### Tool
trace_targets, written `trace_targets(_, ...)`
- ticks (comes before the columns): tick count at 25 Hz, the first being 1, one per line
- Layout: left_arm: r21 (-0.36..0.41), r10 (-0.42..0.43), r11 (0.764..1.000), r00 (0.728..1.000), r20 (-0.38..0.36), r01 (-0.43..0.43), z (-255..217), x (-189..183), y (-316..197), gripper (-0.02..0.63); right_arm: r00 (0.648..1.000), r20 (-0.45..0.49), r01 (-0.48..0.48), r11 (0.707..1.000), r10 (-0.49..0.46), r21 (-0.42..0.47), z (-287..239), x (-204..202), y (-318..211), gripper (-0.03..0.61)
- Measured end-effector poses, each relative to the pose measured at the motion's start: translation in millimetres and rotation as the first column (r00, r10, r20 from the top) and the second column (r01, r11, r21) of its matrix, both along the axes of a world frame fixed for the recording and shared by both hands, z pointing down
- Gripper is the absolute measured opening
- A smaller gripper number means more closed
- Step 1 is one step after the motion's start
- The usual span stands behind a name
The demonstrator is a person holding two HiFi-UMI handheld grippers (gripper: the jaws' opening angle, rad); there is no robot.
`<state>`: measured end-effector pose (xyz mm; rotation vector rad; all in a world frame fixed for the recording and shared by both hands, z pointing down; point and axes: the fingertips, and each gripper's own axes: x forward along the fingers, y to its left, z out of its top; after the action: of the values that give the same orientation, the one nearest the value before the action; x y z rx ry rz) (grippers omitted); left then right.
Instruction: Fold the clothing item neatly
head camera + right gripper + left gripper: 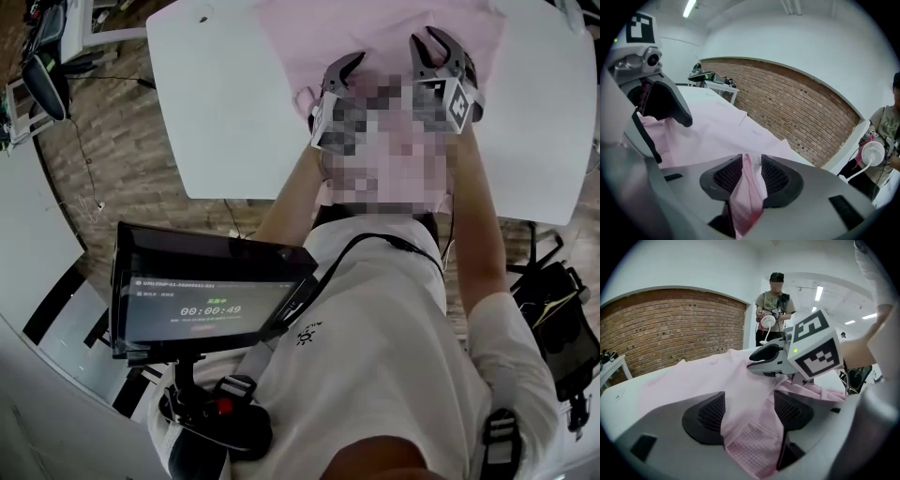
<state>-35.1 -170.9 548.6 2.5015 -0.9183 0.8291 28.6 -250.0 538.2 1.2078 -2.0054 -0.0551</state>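
A pale pink garment (375,28) lies spread on the white table (216,112), its near edge bunched up by the two grippers. My left gripper (345,70) stands at that near edge with its jaws wide apart. In the left gripper view (750,401) loose pink cloth (750,437) lies between the pads, unpressed. My right gripper (441,47) is just to the right of it, jaws parted. In the right gripper view (751,161) a narrow upright fold of the cloth (747,192) stands loosely in the gap. Each gripper shows in the other's view, close alongside.
A person (774,301) holding a small white fan stands beyond the table's far side, before a brick wall (670,329). A dark screen (206,300) hangs at the wearer's chest. Another white table (712,84) with items stands at the back.
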Motion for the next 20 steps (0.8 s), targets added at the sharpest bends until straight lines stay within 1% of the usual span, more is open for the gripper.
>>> trace_targets(1,-0.002,0.003,1.0,1.0,0.0,-0.003,0.1,0.7,0.8,0.316,1.0,-0.011,-0.016,1.0,0.016,0.008,-1.2,5.5,-0.1,0.126)
trace_targets(6,-0.015,0.007,1.0,1.0,-0.007,-0.007,-0.9,3.4,7.7,0.316,0.995,-0.023,-0.097,0.993,0.099,0.064,-19.8,41.8,0.4,0.063)
trace_targets(8,-0.017,0.007,1.0,1.0,-0.012,-0.007,-0.7,3.9,11.3,0.316,0.991,-0.026,-0.128,0.989,0.13,0.073,-23.9,58.1,-2.1,0.044)
trace_targets(12,-0.025,0.014,1.0,1.0,-0.014,-0.014,1.6,5.5,19.1,0.316,0.984,-0.04,-0.168,0.984,0.171,0.061,-19.9,85.7,-8.0,0.033)
trace_targets(16,-0.003,0.014,1.0,0.999,-0.029,-0.014,-4.3,7.9,20.5,0.316,0.98,-0.054,-0.187,0.981,0.19,0.047,-12.3,105.7,-13.1,0.029)
trace_targets(18,-0.003,0.016,1.0,1.0,-0.027,-0.016,-4.8,7.8,21.4,0.316,0.977,-0.05,-0.203,0.978,0.205,0.037,-9.2,115.0,-16.1,0.029)
trace_targets(20,-0.01,0.014,1.0,1.0,-0.021,-0.014,-2.5,6.8,22.2,0.316,0.976,-0.031,-0.215,0.977,0.215,0.007,-3.0,123.8,-18.2,0.029)
